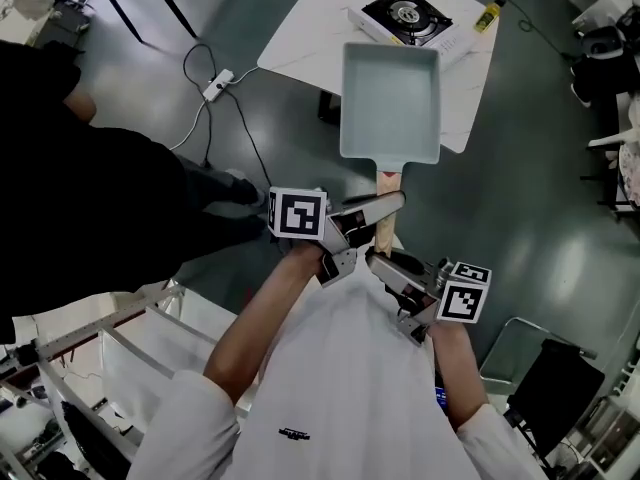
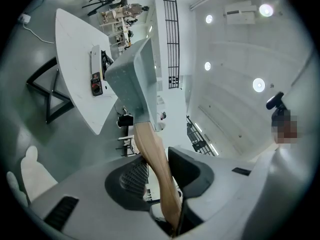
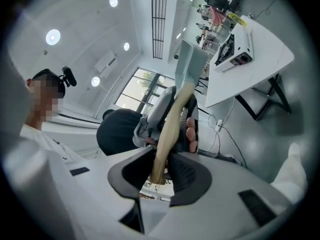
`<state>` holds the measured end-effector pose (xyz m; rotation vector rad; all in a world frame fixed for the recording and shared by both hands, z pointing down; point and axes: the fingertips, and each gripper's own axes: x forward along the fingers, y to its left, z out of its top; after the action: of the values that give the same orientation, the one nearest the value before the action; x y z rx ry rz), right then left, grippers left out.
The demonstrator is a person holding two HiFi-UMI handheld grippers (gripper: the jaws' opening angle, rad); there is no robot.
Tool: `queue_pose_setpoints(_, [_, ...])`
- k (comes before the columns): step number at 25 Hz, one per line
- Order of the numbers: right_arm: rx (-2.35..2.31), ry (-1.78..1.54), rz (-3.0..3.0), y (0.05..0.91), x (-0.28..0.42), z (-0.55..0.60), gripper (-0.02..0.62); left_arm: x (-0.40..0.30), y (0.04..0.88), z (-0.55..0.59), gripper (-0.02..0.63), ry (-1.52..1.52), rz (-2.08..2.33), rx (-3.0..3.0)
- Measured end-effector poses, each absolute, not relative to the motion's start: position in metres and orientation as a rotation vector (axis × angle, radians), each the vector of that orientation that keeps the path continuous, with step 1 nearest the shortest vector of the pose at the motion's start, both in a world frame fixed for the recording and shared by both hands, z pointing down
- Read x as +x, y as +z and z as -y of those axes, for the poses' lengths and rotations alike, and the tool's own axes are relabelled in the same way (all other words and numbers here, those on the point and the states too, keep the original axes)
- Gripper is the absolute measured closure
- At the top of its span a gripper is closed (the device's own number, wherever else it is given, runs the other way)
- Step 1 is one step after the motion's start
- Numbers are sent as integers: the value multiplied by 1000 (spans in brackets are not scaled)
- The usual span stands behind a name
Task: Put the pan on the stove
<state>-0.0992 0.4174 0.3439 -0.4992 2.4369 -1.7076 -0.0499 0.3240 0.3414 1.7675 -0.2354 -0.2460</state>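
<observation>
Two grippers carry the pan (image 1: 390,103) by its wooden handle (image 1: 386,230): the left hand-held gripper (image 1: 385,206) clamps mid-handle, and the right hand-held gripper (image 1: 380,260) closes narrowly on its end. The pan hangs just short of the stove (image 1: 405,13) on the tabletop (image 1: 300,38); setting it down is still to do.

Your head camera looks steeply down on the pan (image 1: 390,103), upper centre; each gripper view looks closely along its handle (image 2: 150,144), probably sharing the stove (image 3: 232,46).
</observation>
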Motion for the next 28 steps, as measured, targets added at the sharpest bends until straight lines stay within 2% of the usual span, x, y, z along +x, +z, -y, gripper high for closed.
queue_pose_setpoints(7, [-471,-1723,-2431,360,-88,-347,502,-37,359,-253,485,-215,259,1779])
queue_pose_setpoints(17, [-379,-1776,-2462,372,-55,-171,505,-7,374,-76,485,-203,324,1758])
queue_pose_setpoints(28, [-345,-1818,-2476,388,-19,-57,503,27,391,41,485,-232,356,1744])
